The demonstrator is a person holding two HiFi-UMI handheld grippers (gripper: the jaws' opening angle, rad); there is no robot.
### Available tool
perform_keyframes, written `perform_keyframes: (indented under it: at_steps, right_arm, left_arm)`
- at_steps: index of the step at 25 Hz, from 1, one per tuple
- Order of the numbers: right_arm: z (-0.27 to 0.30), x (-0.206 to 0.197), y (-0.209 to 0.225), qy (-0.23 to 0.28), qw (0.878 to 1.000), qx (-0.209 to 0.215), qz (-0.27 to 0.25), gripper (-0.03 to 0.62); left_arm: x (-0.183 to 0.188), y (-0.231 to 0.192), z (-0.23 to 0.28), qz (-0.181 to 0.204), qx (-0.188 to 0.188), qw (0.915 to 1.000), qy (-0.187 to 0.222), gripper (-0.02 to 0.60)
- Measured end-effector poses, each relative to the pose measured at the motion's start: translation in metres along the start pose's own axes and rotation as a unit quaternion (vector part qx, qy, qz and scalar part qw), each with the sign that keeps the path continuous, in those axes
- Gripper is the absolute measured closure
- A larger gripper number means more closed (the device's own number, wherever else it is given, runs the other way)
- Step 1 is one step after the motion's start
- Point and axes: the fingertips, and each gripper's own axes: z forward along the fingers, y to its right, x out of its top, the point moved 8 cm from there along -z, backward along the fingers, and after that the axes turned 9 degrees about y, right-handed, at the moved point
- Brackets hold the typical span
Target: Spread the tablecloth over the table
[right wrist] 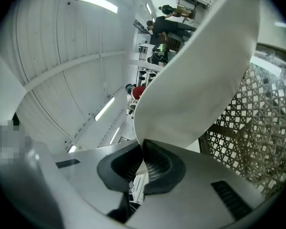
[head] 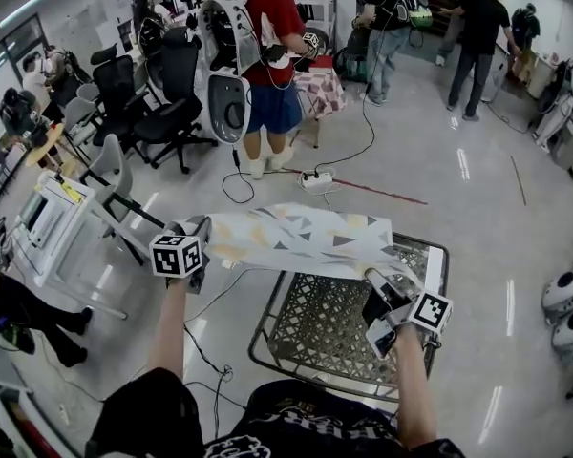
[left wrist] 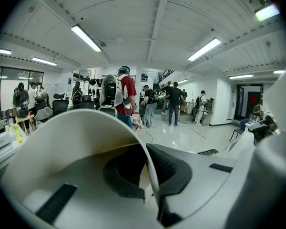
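Firmly, left gripper [head: 201, 227] and right gripper [head: 374, 279] each clamp the tablecloth [head: 296, 239].

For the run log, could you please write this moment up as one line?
stage: tablecloth held up, not yet spread | left gripper: shut on tablecloth edge | right gripper: shut on tablecloth edge | table: mesh top largely bare

Patterned tablecloth [head: 296, 241] above mesh table [head: 325, 337]

Head view looks steeply down; both gripper views, close-up, share its tablecloth [head: 296, 241]
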Motion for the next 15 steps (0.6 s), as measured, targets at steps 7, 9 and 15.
perform_keyframes:
  at_steps: [7,9,15]
  right_arm:
    - [-0.01,0.074,-0.014,0.089,0.996,0.024,-0.007,0.58]
    - [-0.024,0.09,-0.014,0.11,0.994,0.021,-0.007,0.579]
    - [-0.07,0.116,-0.01,0.136,0.99,0.007,-0.024,0.579]
  left_arm:
    - [0.073,0.056,0.07,0.004,-0.059,0.9982,-0.008,0.558]
    - [0.08,0.079,0.08,-0.005,-0.078,0.9968,-0.015,0.558]
    - [0.083,0.128,0.101,-0.007,-0.102,0.9948,0.0,0.558]
